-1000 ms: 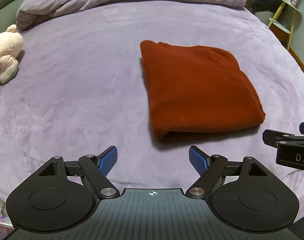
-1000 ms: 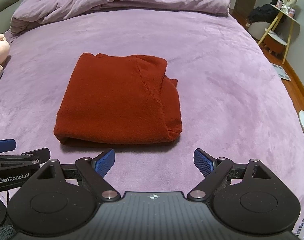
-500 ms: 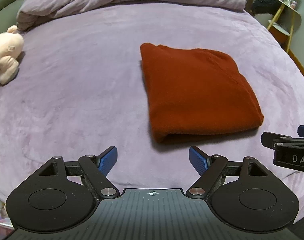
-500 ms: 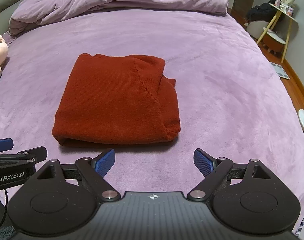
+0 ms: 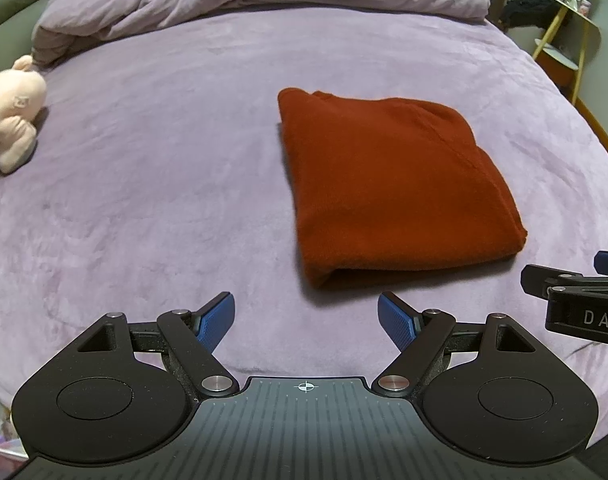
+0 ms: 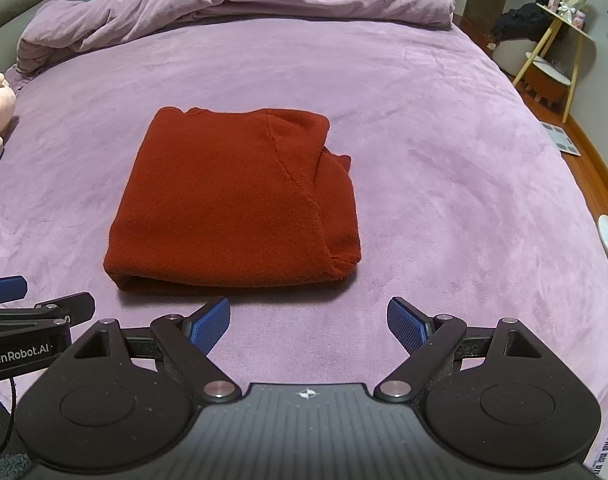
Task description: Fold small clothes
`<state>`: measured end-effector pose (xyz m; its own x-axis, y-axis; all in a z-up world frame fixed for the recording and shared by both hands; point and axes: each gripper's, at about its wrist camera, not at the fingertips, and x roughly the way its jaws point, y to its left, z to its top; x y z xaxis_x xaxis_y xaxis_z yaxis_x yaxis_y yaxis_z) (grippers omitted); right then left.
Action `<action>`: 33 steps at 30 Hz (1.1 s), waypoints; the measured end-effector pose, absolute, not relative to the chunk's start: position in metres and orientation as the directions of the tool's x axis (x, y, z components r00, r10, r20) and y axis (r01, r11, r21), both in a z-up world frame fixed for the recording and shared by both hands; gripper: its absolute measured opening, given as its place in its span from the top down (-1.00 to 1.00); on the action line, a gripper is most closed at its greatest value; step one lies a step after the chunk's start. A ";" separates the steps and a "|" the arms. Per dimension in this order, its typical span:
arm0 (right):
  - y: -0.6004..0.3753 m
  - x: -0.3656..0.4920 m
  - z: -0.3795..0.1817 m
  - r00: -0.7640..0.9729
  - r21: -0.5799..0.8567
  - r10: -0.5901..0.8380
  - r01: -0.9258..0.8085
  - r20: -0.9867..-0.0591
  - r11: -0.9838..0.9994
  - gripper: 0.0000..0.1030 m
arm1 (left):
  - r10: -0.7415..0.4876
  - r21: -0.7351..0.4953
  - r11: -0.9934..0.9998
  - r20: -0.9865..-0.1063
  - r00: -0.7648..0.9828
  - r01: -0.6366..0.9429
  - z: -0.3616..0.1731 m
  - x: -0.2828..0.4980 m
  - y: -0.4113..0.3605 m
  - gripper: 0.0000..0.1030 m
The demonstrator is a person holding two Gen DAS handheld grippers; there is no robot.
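1. Rust-red knit, the sweater (image 6: 231,204) lies folded into a thick rectangle near the middle of the bed (image 6: 444,152), with its folded edge facing the cameras and a seam curving down its right part.
2. A small bit of the same red cloth sticks out at the far right edge of the folded stack.
3. The right tongs (image 6: 308,320) hover just short of the sweater's near edge, blue pads (image 6: 209,324) spread wide, gripping nothing.
4. The left tongs (image 5: 306,318) are likewise spread wide and empty, off the sweater's near left corner and not touching it.
5. Each tool shows at the edge of the other's view, side by side.
6. A purple duvet (image 6: 239,4) is bunched along the far end of the bed.
7. A pink plush toy (image 5: 13,110) lies at the bed's left edge, well apart from the sweater.
8. A yellow-legged side table (image 6: 564,36) stands beyond the bed on the right.
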<state>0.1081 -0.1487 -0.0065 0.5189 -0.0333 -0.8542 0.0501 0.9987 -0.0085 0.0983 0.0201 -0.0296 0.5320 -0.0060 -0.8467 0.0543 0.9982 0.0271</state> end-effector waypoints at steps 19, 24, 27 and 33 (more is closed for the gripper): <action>-0.146 0.106 -0.006 0.521 -0.013 -0.035 0.045 -0.853 0.999 -0.68 | -0.010 0.021 0.998 -0.849 0.529 0.052 -0.030 0.098 0.020 -0.57; -0.145 0.106 -0.006 0.521 -0.015 -0.037 0.045 -0.853 0.999 -0.68 | -0.012 0.016 0.999 -0.850 0.527 0.049 -0.030 0.097 0.020 -0.57; -0.145 0.106 -0.006 0.520 -0.014 -0.034 0.044 -0.854 0.999 -0.68 | -0.019 0.013 0.998 -0.849 0.529 0.057 -0.030 0.097 0.020 -0.56; -0.145 0.105 -0.005 0.524 -0.014 -0.033 0.040 -0.851 0.999 -0.68 | -0.041 0.003 0.997 -0.835 0.548 0.080 -0.028 0.094 0.017 -0.55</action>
<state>0.1046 -0.1446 -0.0048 0.5243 -0.0329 -0.8509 0.0402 0.9991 -0.0139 0.0939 0.0173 -0.0284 0.5483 -0.0412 -0.8352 0.0797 0.9968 0.0032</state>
